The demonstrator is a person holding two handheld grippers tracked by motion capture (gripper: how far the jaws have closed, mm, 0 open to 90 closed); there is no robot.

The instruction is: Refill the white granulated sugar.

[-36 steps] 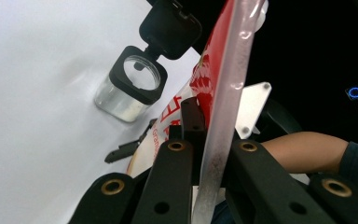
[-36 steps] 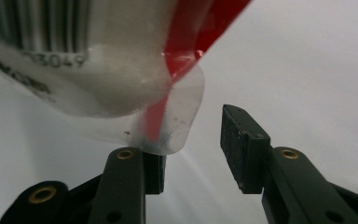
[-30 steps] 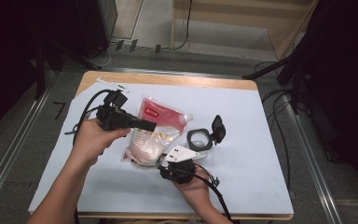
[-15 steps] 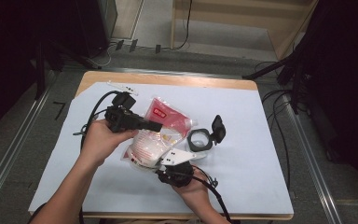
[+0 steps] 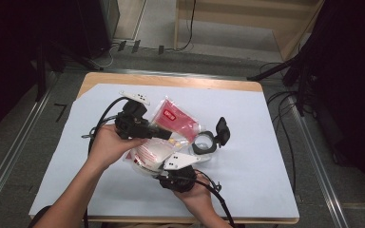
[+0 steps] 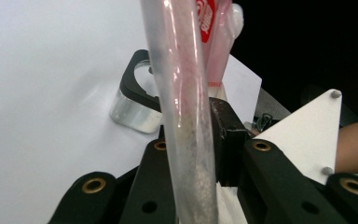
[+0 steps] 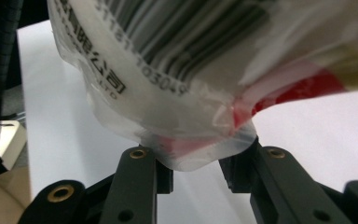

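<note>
A clear plastic bag (image 5: 178,121) with a red half and a white half printed with a barcode is held over the white table. My left gripper (image 5: 165,135) reaches in from the left and is shut on the bag's edge. In the left gripper view that edge (image 6: 182,93) runs upright between the jaws of my left gripper (image 6: 191,144). My right gripper (image 5: 161,165) comes up from the near side. Its view shows the bag's sealed corner (image 7: 200,149) pinched between the jaws of my right gripper (image 7: 196,165), with the barcode (image 7: 177,28) above.
A small clear jar with a black rim and flipped-open black lid (image 5: 208,140) stands just right of the bag; its clear wall shows past the left gripper's jaws (image 6: 133,105). White paper (image 5: 252,180) covers the wooden table. Cables trail off both grippers.
My left hand and gripper have shifted a little to the right and nearer, and the bag has moved with them. The right gripper has stayed nearly in place.
</note>
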